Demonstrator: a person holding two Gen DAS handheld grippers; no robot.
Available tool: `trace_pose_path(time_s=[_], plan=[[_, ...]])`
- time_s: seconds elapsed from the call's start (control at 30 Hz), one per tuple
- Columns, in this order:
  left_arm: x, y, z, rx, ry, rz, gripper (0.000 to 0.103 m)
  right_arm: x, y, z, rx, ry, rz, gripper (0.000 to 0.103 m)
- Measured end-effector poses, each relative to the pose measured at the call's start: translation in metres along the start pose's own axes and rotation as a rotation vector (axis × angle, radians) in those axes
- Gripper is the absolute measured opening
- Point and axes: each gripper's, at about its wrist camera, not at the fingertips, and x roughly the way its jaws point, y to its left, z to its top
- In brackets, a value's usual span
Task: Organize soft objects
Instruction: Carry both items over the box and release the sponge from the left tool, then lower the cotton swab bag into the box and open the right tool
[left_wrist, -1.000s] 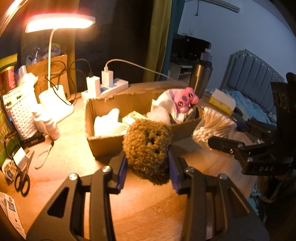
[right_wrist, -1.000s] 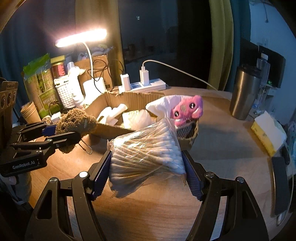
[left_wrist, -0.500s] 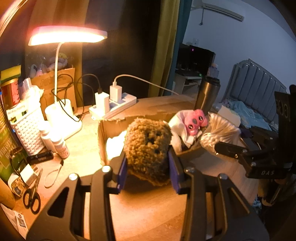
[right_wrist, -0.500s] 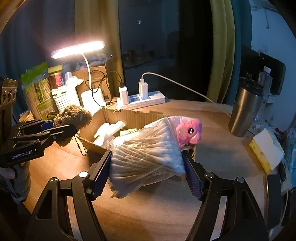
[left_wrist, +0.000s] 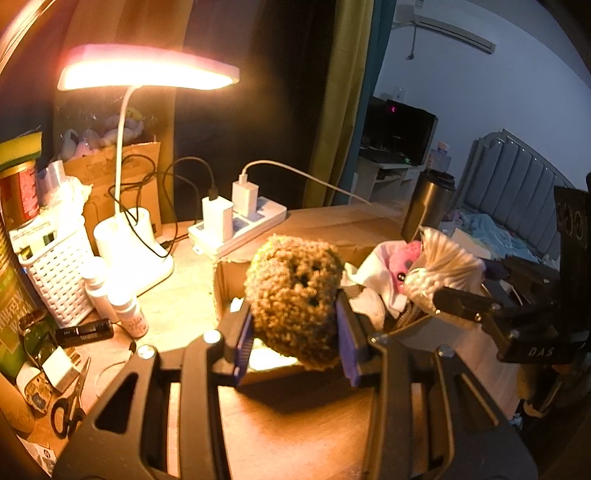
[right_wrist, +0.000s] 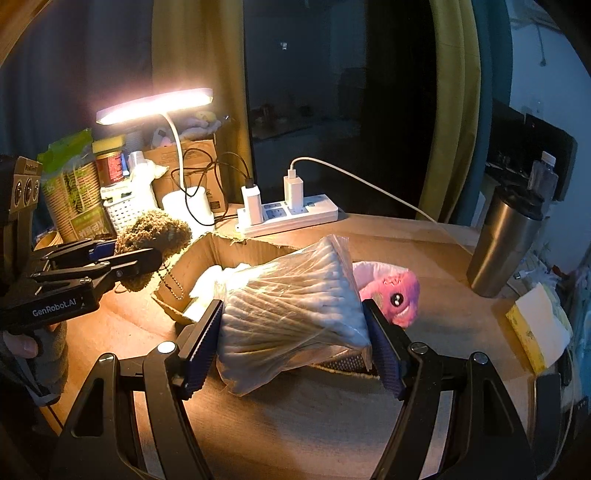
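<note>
My left gripper (left_wrist: 295, 332) is shut on a brown fuzzy plush (left_wrist: 293, 295), held in the air at the near left corner of an open cardboard box (left_wrist: 223, 280). From the right wrist view the same plush (right_wrist: 153, 232) hangs a bead chain over the box (right_wrist: 199, 254). My right gripper (right_wrist: 293, 339) is shut on a clear bag of cotton swabs (right_wrist: 291, 295), held over the box's right part. A pink plush (right_wrist: 397, 295) lies in the box beside white soft items (left_wrist: 369, 269). The box's inside is mostly hidden by what I hold.
A lit desk lamp (left_wrist: 147, 70), a white power strip (left_wrist: 240, 225) with chargers and cables, a white basket (left_wrist: 55, 273), small bottles and scissors (left_wrist: 68, 406) crowd the left. A steel tumbler (right_wrist: 506, 243) and a yellow sponge (right_wrist: 535, 328) stand right.
Both grippers rose and moved forward over the box with their loads. The plush and the swab bag now cover much of the box that was open to view before.
</note>
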Motion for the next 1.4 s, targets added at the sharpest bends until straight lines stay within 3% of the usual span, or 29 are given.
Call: trace_pose_path(time_s=[0.27,0.43,0.5,1.0,1.4], plan=[[0.021,0.015,-0.002,-0.024,0.026,-0.006,0.043,0.014,0.004,0.008,-0.015,0.013,-0.002,0.076],[0.04,0.024,-0.005,-0.061,0.084,0.013,0.056,0.023,0.006,0.011,-0.021,0.032,-0.008,0.076],[0.043,0.028,-0.006,-0.076,0.092,0.011,0.067,0.026,0.007,0.012,-0.023,0.037,-0.009,0.076],[0.035,0.039,-0.011,-0.078,0.073,0.018,0.067,0.066,0.034,0.019,-0.069,0.088,0.043,0.076],[0.044,0.06,-0.02,-0.124,0.087,0.035,0.067,0.096,0.04,0.024,-0.061,0.143,0.035,0.076]])
